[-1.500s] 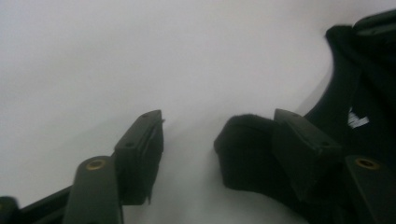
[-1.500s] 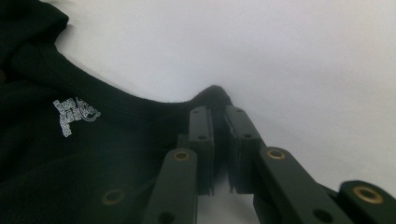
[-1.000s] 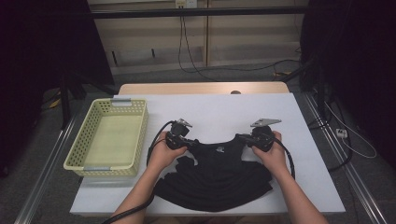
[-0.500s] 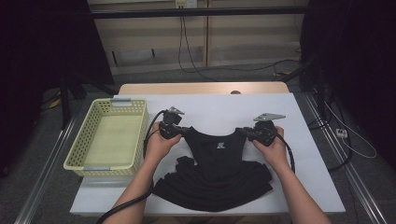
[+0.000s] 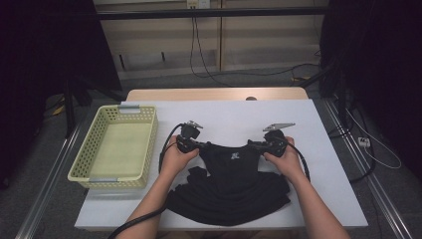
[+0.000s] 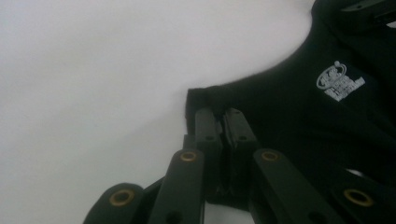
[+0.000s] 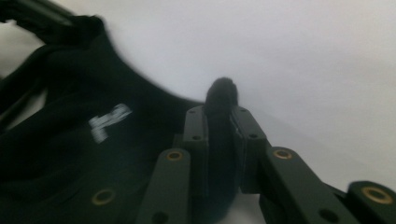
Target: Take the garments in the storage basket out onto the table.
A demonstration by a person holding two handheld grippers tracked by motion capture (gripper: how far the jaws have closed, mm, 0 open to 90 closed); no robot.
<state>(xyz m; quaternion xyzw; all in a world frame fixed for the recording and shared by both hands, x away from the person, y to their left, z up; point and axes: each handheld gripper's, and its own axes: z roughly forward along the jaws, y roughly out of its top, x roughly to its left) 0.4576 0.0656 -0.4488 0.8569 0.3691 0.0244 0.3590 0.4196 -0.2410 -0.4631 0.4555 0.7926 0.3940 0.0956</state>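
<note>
While the left gripper at nine o'clock and the right gripper at three o'clock each stay pinched on a shoulder corner of the black garment, its length trails toward six o'clock on the white table, equally near both hands.

Light: dim room, dark sides; white table brightest, evenly lit.
Shadows: soft, faint.
Blur: right gripper view smeared; black garment detail lost.
Left gripper view: sharper, logo readable.

black garment hem off table edge, logo blurred
</note>
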